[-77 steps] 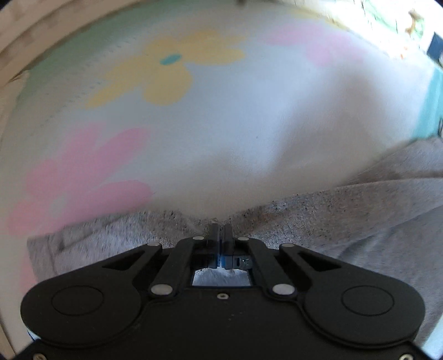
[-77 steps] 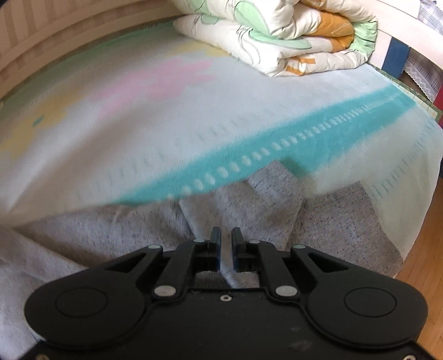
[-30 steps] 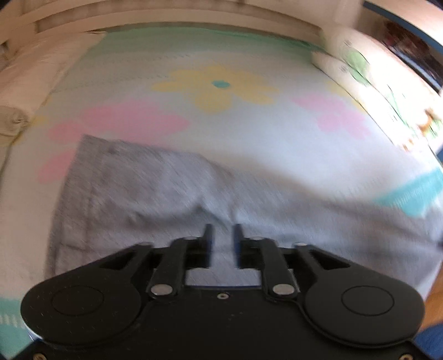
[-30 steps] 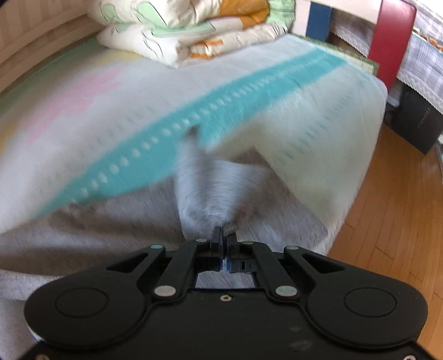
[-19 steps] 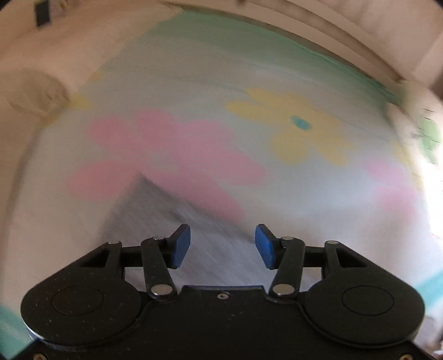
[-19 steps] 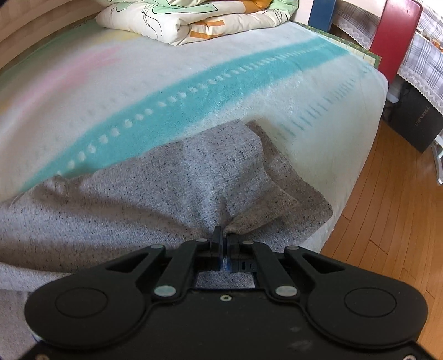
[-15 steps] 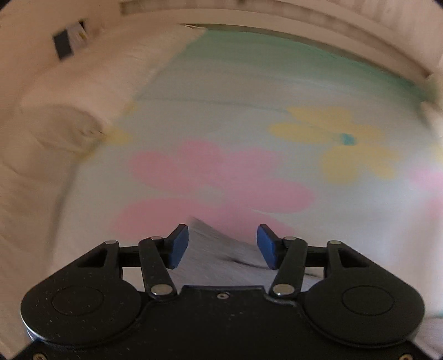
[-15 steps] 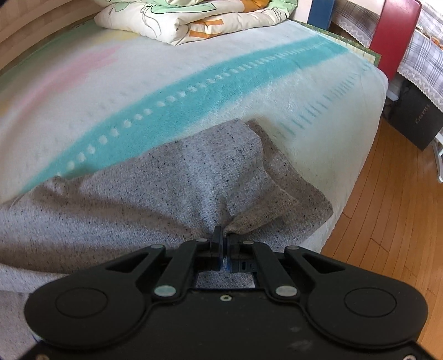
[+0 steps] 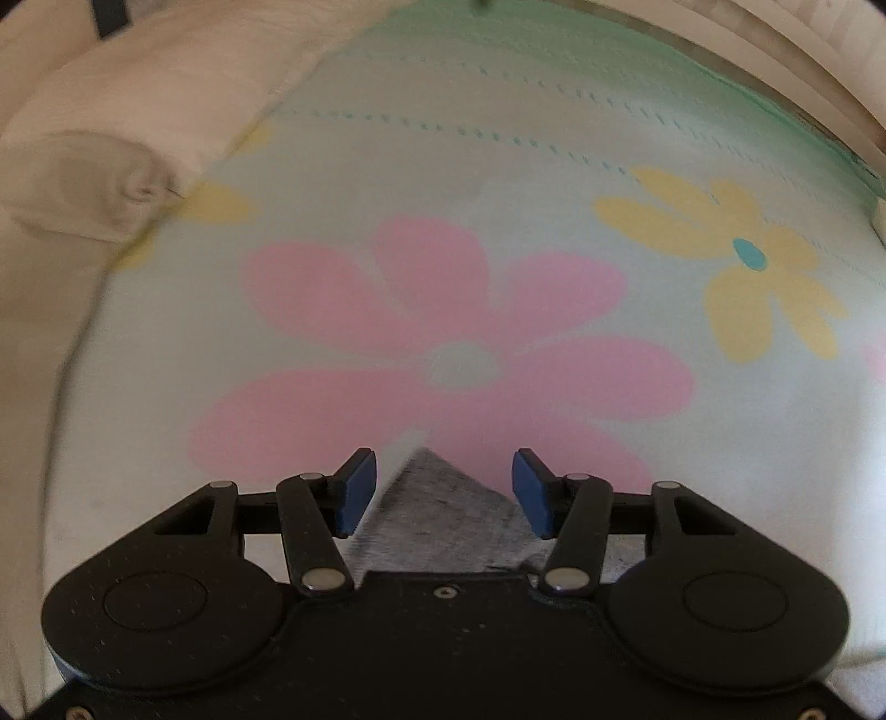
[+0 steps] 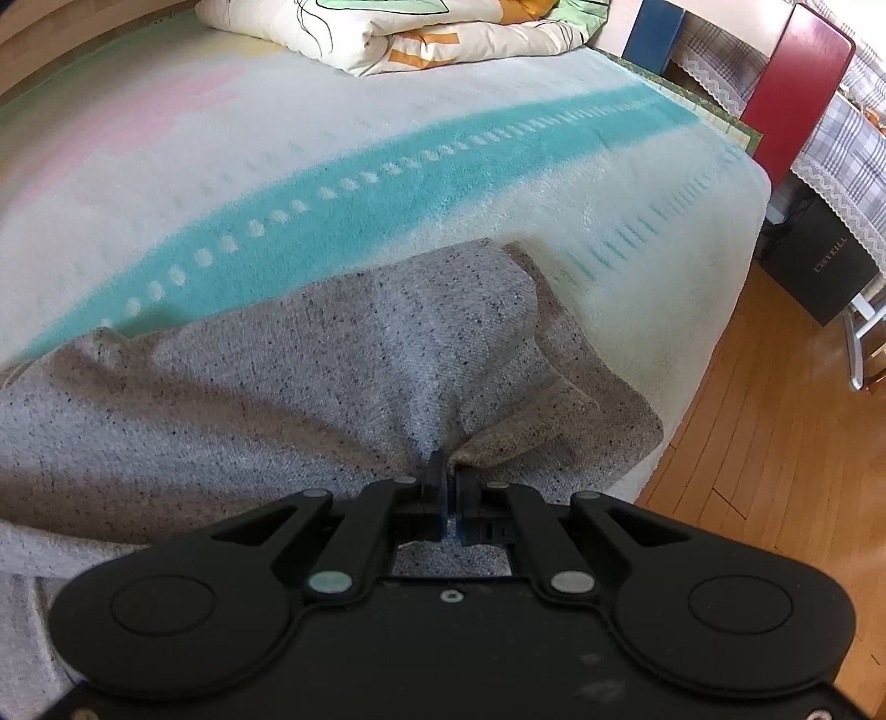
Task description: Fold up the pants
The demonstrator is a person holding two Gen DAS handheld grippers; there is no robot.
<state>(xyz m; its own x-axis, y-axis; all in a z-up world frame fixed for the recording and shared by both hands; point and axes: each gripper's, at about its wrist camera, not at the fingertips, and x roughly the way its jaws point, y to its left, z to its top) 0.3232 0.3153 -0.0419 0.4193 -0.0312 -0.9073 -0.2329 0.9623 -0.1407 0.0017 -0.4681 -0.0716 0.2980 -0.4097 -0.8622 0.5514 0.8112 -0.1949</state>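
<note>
Pants (image 10: 288, 399) of speckled grey knit are spread along the near edge of a bed blanket (image 10: 443, 166), with one end reaching toward the corner by the wooden floor (image 10: 775, 443). That end is pinched by the right gripper (image 10: 449, 487), whose jaws are pressed together on a bunched ridge of the cloth; the fabric is drawn into creases that run to the jaws, so the grip appears to be kept for carrying this end over the rest of the garment. In the left wrist view, a pointed corner of the pants (image 9: 437, 498) is seen lying on the pink flower print between the spread fingers of the left gripper (image 9: 443, 493), which holds nothing (whether the blue pads touch the cloth cannot be told). The wide spread is judged to be preparation for closing on that corner, so that both ends can be controlled at once. A folded quilt (image 10: 398, 27) is stacked at the far side, well apart from the pants, and a pale pillow (image 9: 111, 138) is lying beyond the flower. The fold itself seems not yet completed.
</note>
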